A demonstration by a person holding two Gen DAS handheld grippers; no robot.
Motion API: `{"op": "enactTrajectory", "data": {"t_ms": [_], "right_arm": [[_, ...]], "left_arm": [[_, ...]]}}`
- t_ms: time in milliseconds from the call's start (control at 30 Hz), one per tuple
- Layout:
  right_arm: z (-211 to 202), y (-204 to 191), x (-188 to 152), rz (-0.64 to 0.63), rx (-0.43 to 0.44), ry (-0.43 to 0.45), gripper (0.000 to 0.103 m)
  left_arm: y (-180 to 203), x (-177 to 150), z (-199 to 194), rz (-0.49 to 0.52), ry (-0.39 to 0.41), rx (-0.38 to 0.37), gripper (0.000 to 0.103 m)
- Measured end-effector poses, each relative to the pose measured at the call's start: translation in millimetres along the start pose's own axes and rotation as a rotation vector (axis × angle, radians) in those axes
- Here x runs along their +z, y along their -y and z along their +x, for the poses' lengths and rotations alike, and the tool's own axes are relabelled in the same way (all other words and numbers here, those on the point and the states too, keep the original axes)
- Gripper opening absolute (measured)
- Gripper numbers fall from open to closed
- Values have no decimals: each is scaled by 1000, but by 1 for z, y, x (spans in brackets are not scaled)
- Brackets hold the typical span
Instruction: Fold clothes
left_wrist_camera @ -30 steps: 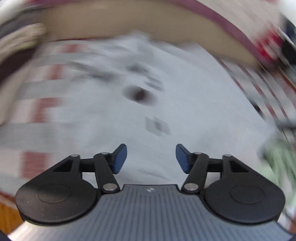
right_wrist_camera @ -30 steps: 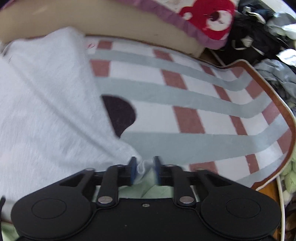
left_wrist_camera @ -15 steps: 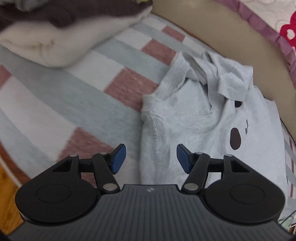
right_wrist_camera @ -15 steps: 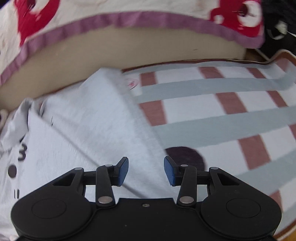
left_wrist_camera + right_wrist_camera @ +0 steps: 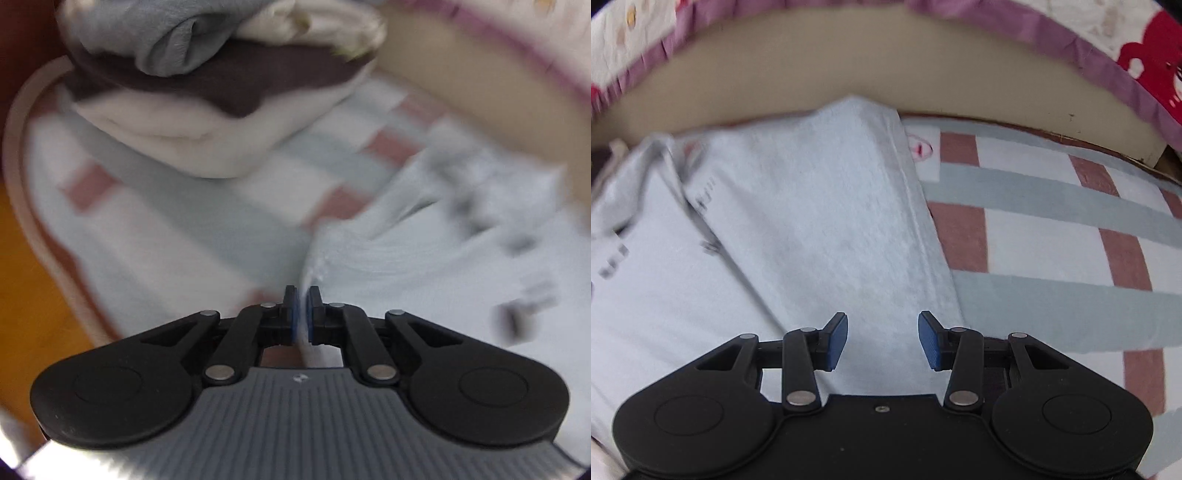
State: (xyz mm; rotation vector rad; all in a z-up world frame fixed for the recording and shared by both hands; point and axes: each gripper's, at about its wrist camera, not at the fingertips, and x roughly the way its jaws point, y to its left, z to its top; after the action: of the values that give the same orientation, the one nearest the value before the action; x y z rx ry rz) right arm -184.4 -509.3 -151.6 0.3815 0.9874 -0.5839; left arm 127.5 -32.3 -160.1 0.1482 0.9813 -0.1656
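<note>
A pale grey T-shirt point(image 5: 820, 229) with dark printed marks lies on a checked mat point(image 5: 1052, 236), one side folded over lengthwise. In the left wrist view the shirt point(image 5: 424, 258) stretches to the right, blurred. My left gripper point(image 5: 303, 314) is shut on the shirt's left edge, with cloth pinched between the blue pads. My right gripper point(image 5: 882, 339) is open and empty, just above the folded strip near its right edge.
A stack of folded clothes point(image 5: 221, 85), white, dark brown and grey-blue, sits at the far left of the mat point(image 5: 166, 229). A tan mattress side point(image 5: 886, 70) with a purple-trimmed quilt point(image 5: 1108, 48) runs along the back. Wooden floor point(image 5: 22, 266) lies left of the mat.
My left gripper has moved down onto the shirt's left edge and shut on it. My right gripper, which let go of the shirt earlier, stays open and has shifted slightly over the folded strip.
</note>
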Motion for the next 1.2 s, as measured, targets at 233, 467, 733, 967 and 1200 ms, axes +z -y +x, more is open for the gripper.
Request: {"op": "enactTrajectory", "data": {"t_ms": [233,467,733,967,1200], "right_arm": [[9,21,49,1,-23,42,48],[23,14,149,86,37,83,57],[83,-5,166,225,94,27,71],[106,-15,161,119,-64,7,71],[117,-21,147,77,-113,83,88]], "left_arm": [[40,24,-19,70,139,-182,33],[128,58,-16,274,192,-383,48],[255,70,24,697,239,-192,56],[252,97,56,542,171,-253,36],[245,104,58,511,231,-242,8]]}}
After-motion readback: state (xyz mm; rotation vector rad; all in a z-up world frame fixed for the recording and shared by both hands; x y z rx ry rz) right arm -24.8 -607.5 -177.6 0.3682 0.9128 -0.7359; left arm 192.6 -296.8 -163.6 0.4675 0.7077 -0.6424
